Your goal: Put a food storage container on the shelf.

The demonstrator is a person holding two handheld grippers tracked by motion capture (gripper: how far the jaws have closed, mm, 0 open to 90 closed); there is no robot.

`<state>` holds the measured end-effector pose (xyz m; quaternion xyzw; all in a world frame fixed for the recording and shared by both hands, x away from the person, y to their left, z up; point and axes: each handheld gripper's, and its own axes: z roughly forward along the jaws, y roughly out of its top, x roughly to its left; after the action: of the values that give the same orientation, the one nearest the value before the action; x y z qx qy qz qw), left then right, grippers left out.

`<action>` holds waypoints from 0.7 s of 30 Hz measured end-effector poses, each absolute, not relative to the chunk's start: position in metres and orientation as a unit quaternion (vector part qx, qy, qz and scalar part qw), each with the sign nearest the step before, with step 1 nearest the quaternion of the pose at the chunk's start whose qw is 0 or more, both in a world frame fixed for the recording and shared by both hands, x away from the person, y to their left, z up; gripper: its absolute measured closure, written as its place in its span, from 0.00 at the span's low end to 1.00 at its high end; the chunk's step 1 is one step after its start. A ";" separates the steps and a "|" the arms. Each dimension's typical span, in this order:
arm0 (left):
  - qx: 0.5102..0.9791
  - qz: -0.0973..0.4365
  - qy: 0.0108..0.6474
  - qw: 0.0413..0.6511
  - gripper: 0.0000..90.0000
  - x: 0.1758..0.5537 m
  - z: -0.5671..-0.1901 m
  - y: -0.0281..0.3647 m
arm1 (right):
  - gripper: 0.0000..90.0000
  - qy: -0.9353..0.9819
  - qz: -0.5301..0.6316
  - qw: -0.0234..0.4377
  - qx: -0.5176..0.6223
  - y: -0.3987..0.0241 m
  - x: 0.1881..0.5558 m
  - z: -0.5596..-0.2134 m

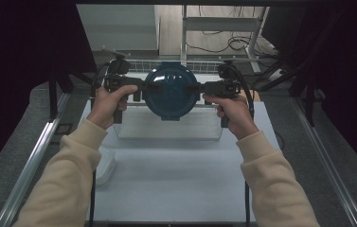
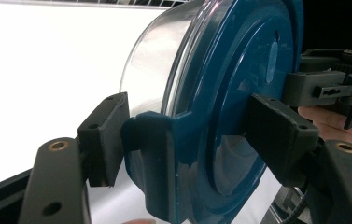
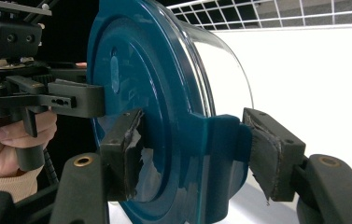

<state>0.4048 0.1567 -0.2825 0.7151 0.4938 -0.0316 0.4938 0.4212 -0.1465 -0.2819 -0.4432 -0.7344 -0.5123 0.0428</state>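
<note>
Fingers of both grippers clamp one round dark-blue plastic lid (image 1: 171,92).
Left gripper (image 1: 153,87) and right gripper (image 1: 192,87) pinch its opposite side tabs, partly open, above the white table's (image 1: 176,175) far edge.

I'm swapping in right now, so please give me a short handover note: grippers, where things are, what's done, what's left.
Left gripper: shut on the left latch tab of the blue-lidded container.
Right gripper: shut on the opposite tab.
The container is held between them, tipped with the lid towards you, above the clear tray on the white table.
Done: both grips taken, container held up.
Left: probably carrying and setting it down; the destination isn't evident.
</note>
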 end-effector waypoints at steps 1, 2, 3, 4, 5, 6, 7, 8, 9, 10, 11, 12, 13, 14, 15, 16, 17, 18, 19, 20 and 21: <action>0.717 -0.032 0.493 0.493 0.35 0.407 -0.281 0.157 | 0.45 -0.734 -0.513 0.043 -0.444 -0.147 0.423 -0.281; 0.716 -0.034 0.494 0.493 0.35 0.411 -0.280 0.157 | 0.45 -0.733 -0.513 0.044 -0.444 -0.147 0.425 -0.280; 0.716 -0.035 0.493 0.492 0.35 0.413 -0.280 0.157 | 0.45 -0.733 -0.512 0.044 -0.446 -0.147 0.428 -0.279; 0.716 -0.038 0.494 0.493 0.35 0.416 -0.279 0.157 | 0.45 -0.733 -0.510 0.046 -0.448 -0.147 0.430 -0.278; 0.714 -0.041 0.494 0.494 0.35 0.419 -0.279 0.157 | 0.45 -0.731 -0.509 0.046 -0.452 -0.147 0.434 -0.276; 0.713 -0.042 0.496 0.494 0.35 0.422 -0.278 0.158 | 0.45 -0.731 -0.509 0.046 -0.452 -0.147 0.434 -0.276; 0.713 -0.040 0.495 0.495 0.35 0.424 -0.278 0.158 | 0.45 -0.731 -0.509 0.046 -0.453 -0.147 0.436 -0.275; 0.714 -0.040 0.495 0.494 0.35 0.427 -0.277 0.158 | 0.45 -0.731 -0.508 0.046 -0.453 -0.147 0.441 -0.274; 0.715 -0.039 0.493 0.494 0.35 0.429 -0.276 0.158 | 0.45 -0.731 -0.508 0.046 -0.453 -0.147 0.441 -0.274; 0.713 -0.039 0.495 0.496 0.35 0.430 -0.276 0.158 | 0.45 -0.732 -0.508 0.045 -0.451 -0.147 0.443 -0.273; 0.714 -0.040 0.494 0.496 0.35 0.432 -0.277 0.158 | 0.45 -0.733 -0.506 0.046 -0.452 -0.146 0.447 -0.272; 0.711 -0.041 0.495 0.497 0.35 0.434 -0.277 0.159 | 0.45 -0.733 -0.506 0.046 -0.452 -0.146 0.447 -0.272; 0.712 -0.042 0.494 0.497 0.35 0.436 -0.278 0.160 | 0.45 -0.734 -0.506 0.045 -0.451 -0.146 0.449 -0.272; 0.711 -0.044 0.496 0.497 0.35 0.439 -0.279 0.160 | 0.45 -0.734 -0.505 0.045 -0.451 -0.145 0.452 -0.272; 0.709 -0.046 0.498 0.496 0.35 0.441 -0.280 0.161 | 0.45 -0.734 -0.504 0.047 -0.453 -0.144 0.456 -0.273; 0.707 -0.047 0.500 0.497 0.35 0.443 -0.281 0.161 | 0.45 -0.734 -0.504 0.047 -0.453 -0.144 0.456 -0.273; 0.707 -0.046 0.502 0.496 0.35 0.444 -0.282 0.161 | 0.45 -0.733 -0.504 0.050 -0.454 -0.144 0.459 -0.274; 0.709 -0.046 0.501 0.494 0.35 0.446 -0.284 0.160 | 0.45 -0.734 -0.503 0.052 -0.454 -0.145 0.461 -0.276; 0.709 -0.048 0.502 0.493 0.35 0.447 -0.285 0.160 | 0.45 -0.734 -0.502 0.056 -0.454 -0.145 0.464 -0.278; 0.709 -0.051 0.504 0.490 0.35 0.449 -0.287 0.160 | 0.45 -0.734 -0.500 0.060 -0.456 -0.145 0.465 -0.280; 0.708 -0.052 0.506 0.490 0.35 0.450 -0.288 0.160 | 0.45 -0.733 -0.499 0.061 -0.458 -0.145 0.467 -0.282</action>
<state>0.4505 0.1601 -0.2884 0.7076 0.5064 -0.0524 0.4900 0.4672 -0.1450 -0.2818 -0.4581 -0.7334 -0.4985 0.0611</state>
